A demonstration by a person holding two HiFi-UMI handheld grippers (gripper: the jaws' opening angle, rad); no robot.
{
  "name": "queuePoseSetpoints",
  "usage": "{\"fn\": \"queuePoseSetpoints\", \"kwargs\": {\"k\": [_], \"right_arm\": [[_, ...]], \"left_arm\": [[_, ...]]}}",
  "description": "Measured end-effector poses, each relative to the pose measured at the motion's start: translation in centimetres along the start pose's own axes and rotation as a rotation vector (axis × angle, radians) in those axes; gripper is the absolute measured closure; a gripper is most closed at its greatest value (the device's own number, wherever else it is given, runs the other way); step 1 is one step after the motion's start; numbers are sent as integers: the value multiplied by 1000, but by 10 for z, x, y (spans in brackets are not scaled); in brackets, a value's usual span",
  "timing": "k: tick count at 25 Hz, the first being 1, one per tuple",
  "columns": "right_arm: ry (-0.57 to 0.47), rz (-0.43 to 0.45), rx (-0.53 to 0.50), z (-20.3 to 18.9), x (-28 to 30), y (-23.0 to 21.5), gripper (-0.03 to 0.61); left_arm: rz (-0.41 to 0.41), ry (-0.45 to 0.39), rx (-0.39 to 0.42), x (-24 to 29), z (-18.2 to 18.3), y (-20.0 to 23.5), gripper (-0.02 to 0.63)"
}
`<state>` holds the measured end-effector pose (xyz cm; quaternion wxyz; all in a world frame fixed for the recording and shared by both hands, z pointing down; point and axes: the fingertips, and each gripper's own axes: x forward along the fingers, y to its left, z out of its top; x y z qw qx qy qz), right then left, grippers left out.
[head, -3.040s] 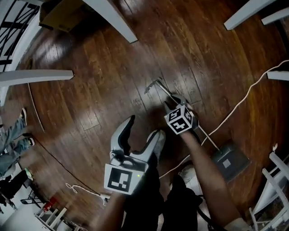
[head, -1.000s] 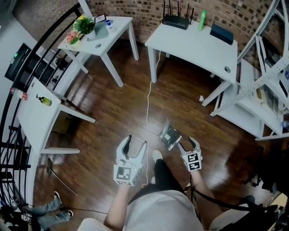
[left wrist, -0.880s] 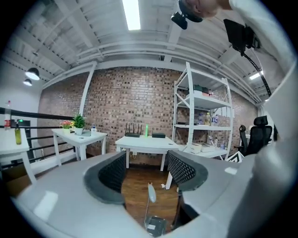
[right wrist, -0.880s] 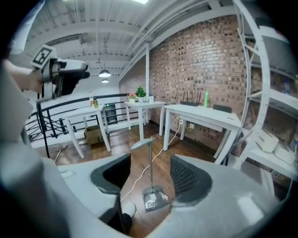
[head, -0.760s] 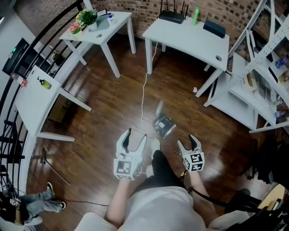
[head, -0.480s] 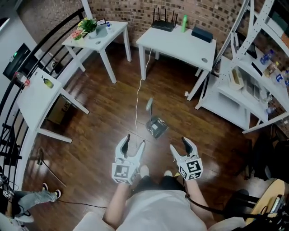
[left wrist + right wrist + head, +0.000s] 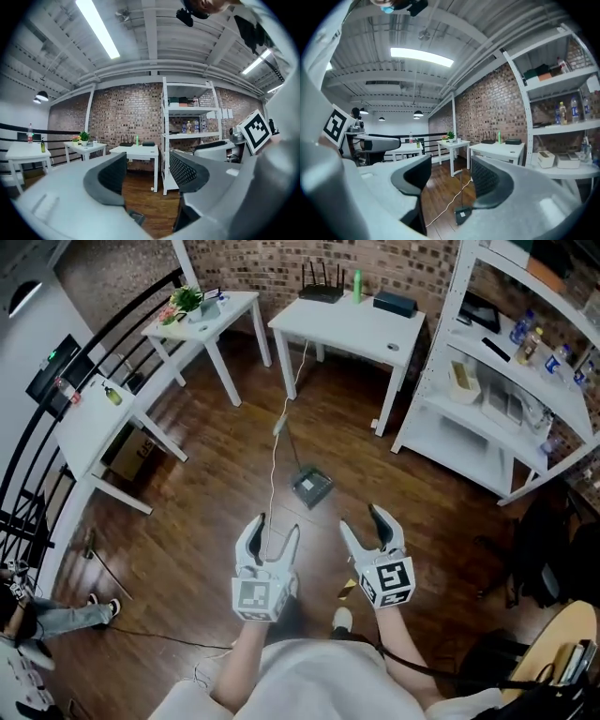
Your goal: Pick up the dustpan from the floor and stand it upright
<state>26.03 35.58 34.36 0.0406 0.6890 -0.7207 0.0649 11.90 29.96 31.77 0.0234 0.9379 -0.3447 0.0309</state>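
Note:
The dustpan point(image 7: 312, 487) stands on the wooden floor with its dark pan down and its thin handle point(image 7: 284, 432) rising upright, free of both grippers. My left gripper point(image 7: 274, 527) and right gripper point(image 7: 363, 519) hang side by side well above and short of it, both open with nothing in them. In the right gripper view the dustpan point(image 7: 461, 214) shows low between the jaws of the right gripper point(image 7: 445, 176), far off. In the left gripper view only a corner of the dustpan point(image 7: 137, 217) peeks out below the left gripper point(image 7: 147, 171).
A white cable point(image 7: 275, 465) runs across the floor past the dustpan to a white table point(image 7: 349, 322). Two more white tables point(image 7: 202, 315) stand at the left by a black railing point(image 7: 89, 348). White shelving point(image 7: 511, 381) fills the right. A person's legs point(image 7: 37, 615) are at far left.
Three seconds ago my right gripper was down at the dustpan's handle on the floor. Since then it has let go, and both grippers have risen and drawn back, leaving the dustpan upright.

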Motion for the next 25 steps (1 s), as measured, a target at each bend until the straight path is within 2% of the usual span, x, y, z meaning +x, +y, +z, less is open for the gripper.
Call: {"fn": "queuePoseSetpoints", "kwargs": {"k": [3,7,13,17,19,22,25], "right_arm": [[-3,-4,-13,2,-40,7,331],[-51,-31,-39,16,-67,13,333],[-100,-61,-100,49,-85,21,333],[-111,-71,-99,58,-90,30,333],[-88,-36,-62,53,-90,37,334],[-33,33,82,42,-91,41,334],[2,51,112,39,-94,41,334]], "left_arm": [[5,-17,15,-25,11,-29,321],[-34,-73,29,-40,28,-50,321],[-60,-161,61,-58,60,-57,310],[-88,-160,70,-70,58,-63,308],[-92,-164,48,-74,61,-63,308],[-91,-168,34,-76,64,-62,308],[-89,-187,33,-76,68,-63,308]]}}
